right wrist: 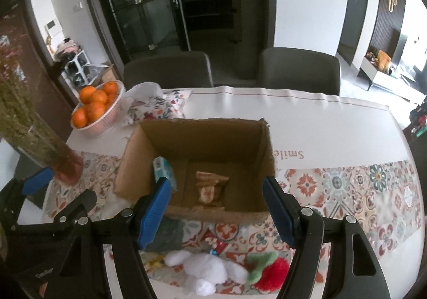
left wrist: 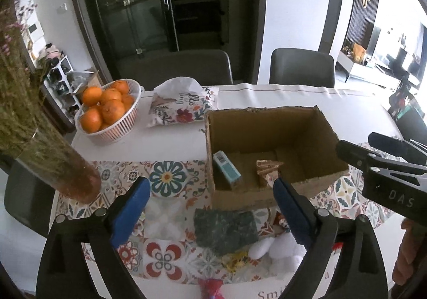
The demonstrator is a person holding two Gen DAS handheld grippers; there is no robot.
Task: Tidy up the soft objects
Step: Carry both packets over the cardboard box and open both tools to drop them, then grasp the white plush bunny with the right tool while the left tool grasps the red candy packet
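White tabletop with a patterned tile runner (right wrist: 347,187) across it, two grey chairs and a dark glass cabinet behind, and the cardboard box (right wrist: 197,139) sits squarely mid-table as our landmark. Down inside the box, a teal packet (right wrist: 164,172) leans against its left wall, and a tan snack wrapper (right wrist: 210,187) lies on the box floor, just right of the packet.

Left of the box and further back, a white basket of oranges (left wrist: 106,109) sits beside a floral tissue pouch (left wrist: 181,107); nearer on that same left side stands a glass vase of dried flowers (left wrist: 50,155).

Now the soft things, all still outside the box, on the runner in front of its near wall: a dark green scouring pad (left wrist: 225,229) lies just off that wall, a white plush toy (right wrist: 205,272) sits closer to us, and a red-and-green plush (right wrist: 269,269) touches it on the right.

Left gripper (left wrist: 210,213) hovers over the pad, blue jaws spread wide, nothing between the pads. Right gripper (right wrist: 216,213) hangs above the near edge of the box, jaws likewise parted, gripping nothing. Both hands are released.
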